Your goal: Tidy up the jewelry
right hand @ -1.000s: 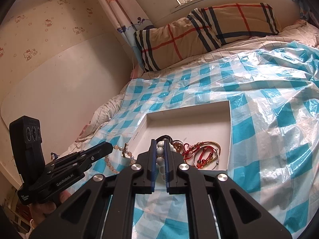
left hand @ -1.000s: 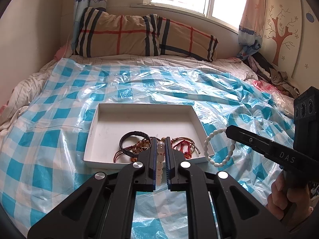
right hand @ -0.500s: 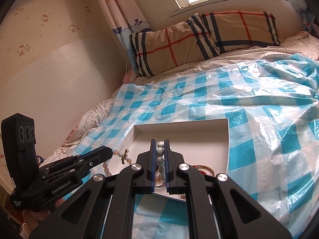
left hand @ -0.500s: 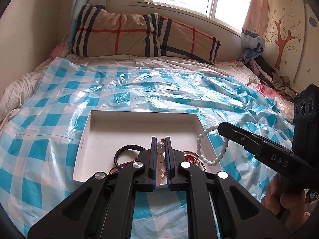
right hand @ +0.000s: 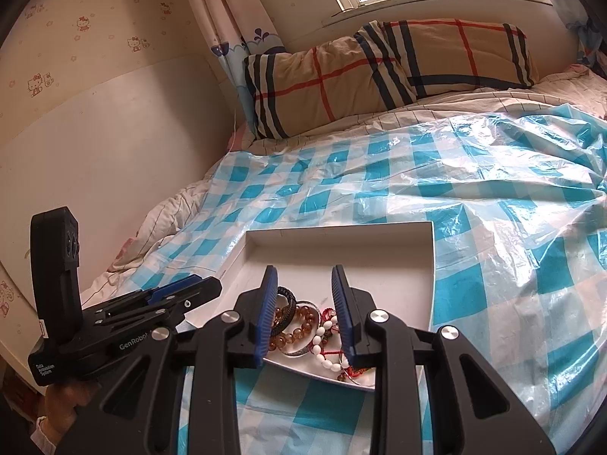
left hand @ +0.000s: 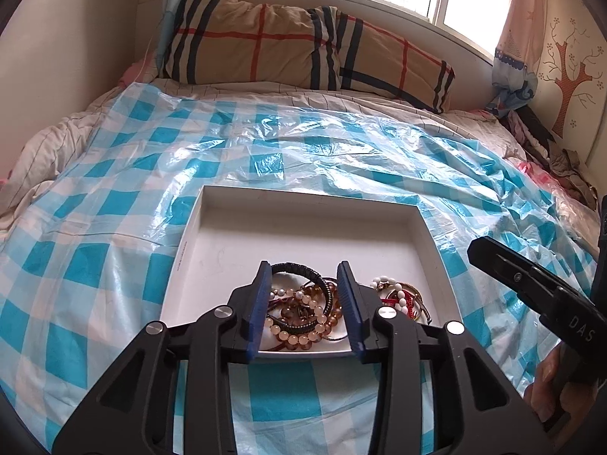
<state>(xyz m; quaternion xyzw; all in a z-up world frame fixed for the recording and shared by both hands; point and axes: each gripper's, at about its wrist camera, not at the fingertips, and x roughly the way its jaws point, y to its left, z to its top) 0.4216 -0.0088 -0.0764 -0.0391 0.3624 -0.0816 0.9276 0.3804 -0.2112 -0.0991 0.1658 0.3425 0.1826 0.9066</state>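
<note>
A shallow white tray (left hand: 303, 223) (right hand: 341, 242) lies on the bed. A heap of bracelets fills its near end: a pale pink bead bracelet (left hand: 299, 335), a black braided bracelet (left hand: 303, 268) (right hand: 288, 299), amber beads (right hand: 299, 326), a white bead bracelet (left hand: 394, 292) (right hand: 322, 345) and red cord pieces (left hand: 402, 301). My left gripper (left hand: 303, 276) is open and empty above the heap. My right gripper (right hand: 303, 280) is open and empty above the heap too; it shows at the right of the left wrist view (left hand: 504, 261).
The bed carries a blue and white checked plastic sheet (left hand: 341, 151) (right hand: 493, 189). A plaid pillow (left hand: 288, 45) (right hand: 379, 68) lies at the head under the window. A wall runs along the left side (right hand: 95, 144). Clothes are piled at the right (left hand: 569, 167).
Both grippers opened and let go: the pink bead bracelet and the white bead bracelet now lie in the tray. Both grippers moved closer over the tray's near end.
</note>
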